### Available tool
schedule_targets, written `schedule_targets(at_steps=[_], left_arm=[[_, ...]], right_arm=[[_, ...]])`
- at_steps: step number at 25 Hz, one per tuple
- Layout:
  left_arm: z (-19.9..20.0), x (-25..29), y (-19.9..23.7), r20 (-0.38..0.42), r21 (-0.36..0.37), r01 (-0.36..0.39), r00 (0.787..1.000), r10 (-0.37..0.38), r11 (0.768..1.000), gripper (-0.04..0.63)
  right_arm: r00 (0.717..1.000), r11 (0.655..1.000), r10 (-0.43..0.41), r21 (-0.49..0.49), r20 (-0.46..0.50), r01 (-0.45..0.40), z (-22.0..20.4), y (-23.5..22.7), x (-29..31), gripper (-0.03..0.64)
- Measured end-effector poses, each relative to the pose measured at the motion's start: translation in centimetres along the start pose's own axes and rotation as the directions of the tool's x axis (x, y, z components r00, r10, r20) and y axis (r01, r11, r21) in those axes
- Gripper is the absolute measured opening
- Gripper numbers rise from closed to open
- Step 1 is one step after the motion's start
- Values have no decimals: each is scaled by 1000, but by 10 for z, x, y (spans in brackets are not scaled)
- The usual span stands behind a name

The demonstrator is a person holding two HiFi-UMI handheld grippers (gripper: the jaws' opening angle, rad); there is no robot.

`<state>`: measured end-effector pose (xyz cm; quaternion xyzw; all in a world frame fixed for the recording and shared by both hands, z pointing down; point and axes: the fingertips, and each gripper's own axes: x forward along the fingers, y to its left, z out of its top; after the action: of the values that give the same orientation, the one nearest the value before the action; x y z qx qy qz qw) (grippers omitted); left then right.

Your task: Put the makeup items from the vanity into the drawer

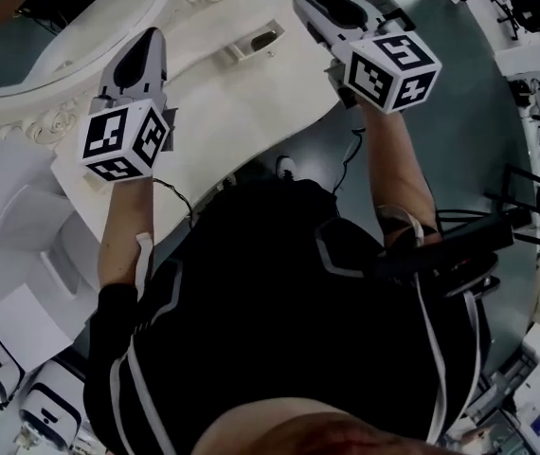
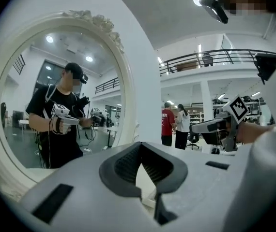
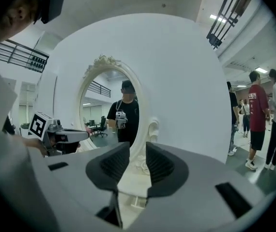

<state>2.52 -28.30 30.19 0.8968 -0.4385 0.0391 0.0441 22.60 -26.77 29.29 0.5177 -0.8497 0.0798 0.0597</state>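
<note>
With left tongs [image 2: 140,146] pinched shut on nothing and right tongs [image 3: 137,151] barely parted and empty, both above the tabletop [image 1: 242,112], best spread the right wide, then lower squarely onto the small makeup item [image 1: 256,44] lying by the mirror [image 1: 52,36].

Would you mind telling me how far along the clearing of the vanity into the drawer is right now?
Looks done: the vanity top is almost bare, with only a small white holder near the mirror. In hand: nothing; the left gripper is shut and the right gripper slightly open, both empty. Left: possibly that holder; no drawer shows, so its contents are unconfirmed.
</note>
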Motion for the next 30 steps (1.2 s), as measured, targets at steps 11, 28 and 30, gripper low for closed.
schedule_targets(at_steps=[11, 28, 30], left_arm=[[30, -5, -3, 51, 26, -53, 997, 52, 998, 5], [21, 9, -1, 28, 4, -68, 997, 68, 998, 5], [20, 9, 0, 25, 5, -68, 997, 68, 998, 5]], right_arm=[[996, 999, -18, -31, 88, 21, 32, -7, -11, 5], [995, 997, -43, -64, 85, 49, 35, -23, -4, 3], [995, 997, -46, -63, 86, 51, 35, -23, -3, 3]])
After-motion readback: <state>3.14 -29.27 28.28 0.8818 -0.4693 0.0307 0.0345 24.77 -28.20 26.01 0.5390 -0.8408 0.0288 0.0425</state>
